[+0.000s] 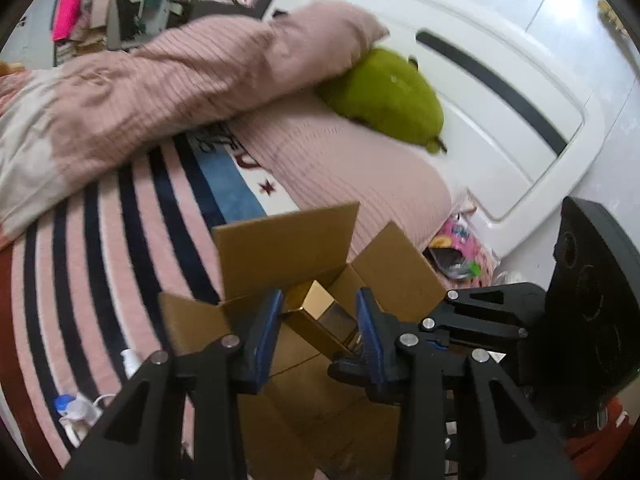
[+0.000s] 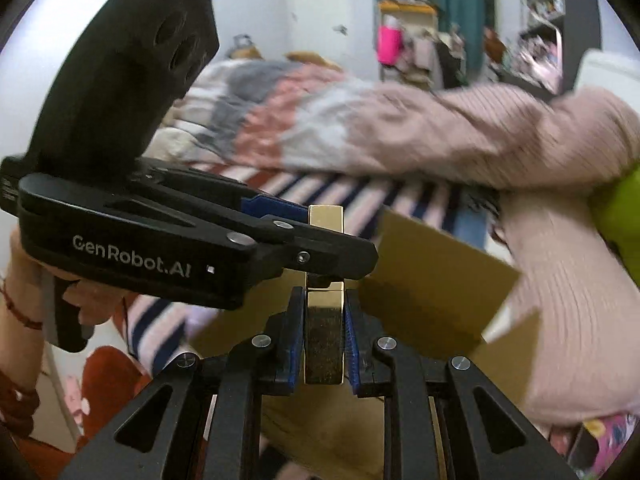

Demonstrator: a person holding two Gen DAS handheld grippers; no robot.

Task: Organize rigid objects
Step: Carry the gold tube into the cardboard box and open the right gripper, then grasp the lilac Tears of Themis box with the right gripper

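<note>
A shiny gold rectangular box (image 2: 324,320) is held between the pads of my right gripper (image 2: 324,340), which is shut on it. The same gold box (image 1: 316,320) shows in the left wrist view, above an open cardboard box (image 1: 304,264) standing against the bed. My left gripper (image 1: 320,332) straddles the gold box with its blue pads (image 1: 266,336) a little apart from it, so it is open. In the right wrist view the left gripper's body (image 2: 160,240) crosses in front from the left, its fingers at the far end of the gold box.
A striped pink and navy blanket (image 1: 100,240) covers the bed, with a pink pillow (image 1: 180,80) and a green plush (image 1: 388,96) by the white headboard (image 1: 500,100). Small white items (image 1: 80,408) lie at the bed's edge. Cluttered shelves stand behind.
</note>
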